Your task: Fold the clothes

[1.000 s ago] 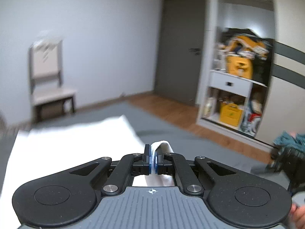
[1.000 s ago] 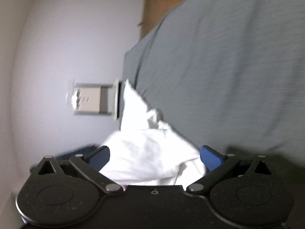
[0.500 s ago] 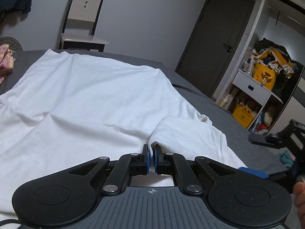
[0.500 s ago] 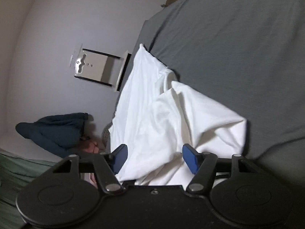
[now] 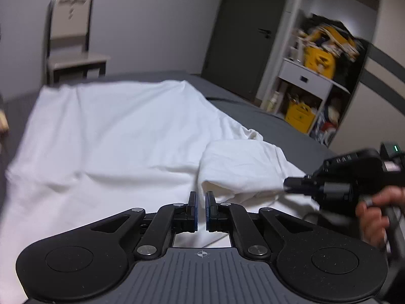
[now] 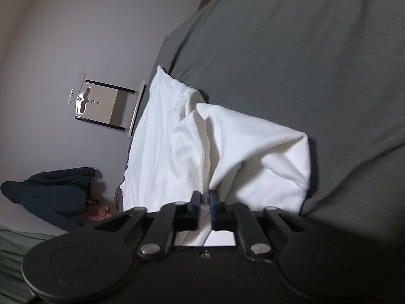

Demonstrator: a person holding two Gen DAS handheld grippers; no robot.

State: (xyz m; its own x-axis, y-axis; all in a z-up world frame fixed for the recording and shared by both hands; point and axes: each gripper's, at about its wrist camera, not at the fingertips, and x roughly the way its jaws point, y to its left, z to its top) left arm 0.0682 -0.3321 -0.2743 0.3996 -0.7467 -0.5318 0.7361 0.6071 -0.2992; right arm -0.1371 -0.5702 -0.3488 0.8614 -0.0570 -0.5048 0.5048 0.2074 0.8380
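Note:
A white garment [image 5: 114, 139] lies spread on the grey bed [image 5: 265, 116]. Its sleeve [image 5: 240, 162] is folded over at the near right. My left gripper [image 5: 200, 210] hovers low over the near part of the cloth, its fingers a narrow gap apart with nothing clearly pinched between them. In the right wrist view my right gripper [image 6: 203, 202] is shut on a gathered ridge of the white garment [image 6: 177, 139] beside the sleeve [image 6: 253, 147]. The right gripper [image 5: 288, 188] also shows in the left wrist view, held by a hand [image 5: 374, 210], its tip at the sleeve's edge.
A pale chair [image 5: 71, 38] stands against the far wall beyond the bed. A dark door [image 5: 243, 30] and open wardrobe shelves [image 5: 316, 58] with yellow items are at the right. A dark blue garment [image 6: 50, 190] lies at the bed's far side. Bare grey sheet [image 6: 303, 50] stretches beyond the sleeve.
My left gripper lowered the cloth onto the bed and its fingers parted slightly. My right gripper was open around the sleeve and has closed on the white cloth.

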